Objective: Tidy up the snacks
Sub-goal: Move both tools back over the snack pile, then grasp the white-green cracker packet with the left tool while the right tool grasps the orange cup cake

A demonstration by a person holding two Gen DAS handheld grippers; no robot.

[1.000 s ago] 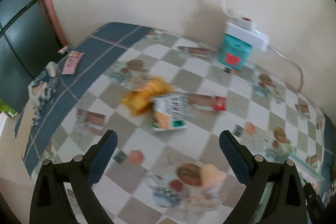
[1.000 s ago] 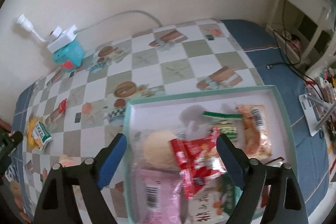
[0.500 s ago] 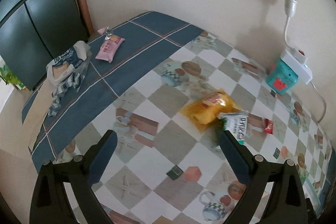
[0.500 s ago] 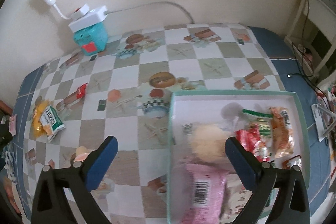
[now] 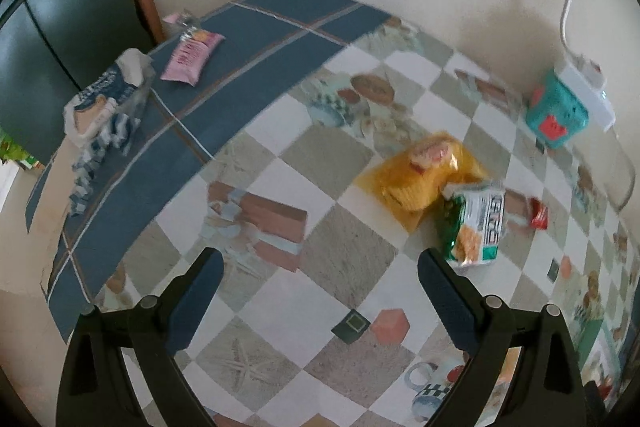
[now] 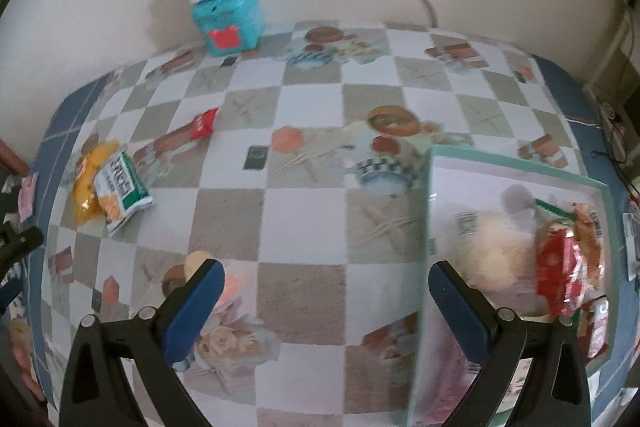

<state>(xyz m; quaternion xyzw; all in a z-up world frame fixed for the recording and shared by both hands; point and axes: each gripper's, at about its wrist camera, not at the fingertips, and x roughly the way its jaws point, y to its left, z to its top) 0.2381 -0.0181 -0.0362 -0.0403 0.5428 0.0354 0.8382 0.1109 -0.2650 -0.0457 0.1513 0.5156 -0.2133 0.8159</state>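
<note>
My left gripper (image 5: 318, 267) hangs open over the checkered tablecloth, nothing between its fingers. Just beyond its right finger lie a green-and-white packet (image 5: 476, 223), a yellow snack bag (image 5: 420, 175) and a small red packet (image 5: 538, 213). A pink packet (image 5: 192, 55) lies on the blue border at far left. My right gripper (image 6: 325, 275) is open and empty, its right finger over the teal-rimmed tray (image 6: 508, 167). The tray holds a pale bun (image 6: 500, 251), a red packet (image 6: 560, 267) and an orange packet (image 6: 588, 223). The yellow bag (image 6: 88, 183) lies far left.
A teal box (image 6: 230, 19) with a white power strip on top stands against the back wall, its cable trailing right. A crumpled blue-and-white bag (image 5: 104, 103) sits at the table's left edge. A small peach item (image 6: 194, 263) lies by my right gripper's left finger.
My left gripper has swung left and lower, so the snack pile now sits at its right. My right gripper has moved left off the tray, and its jaws have widened.
</note>
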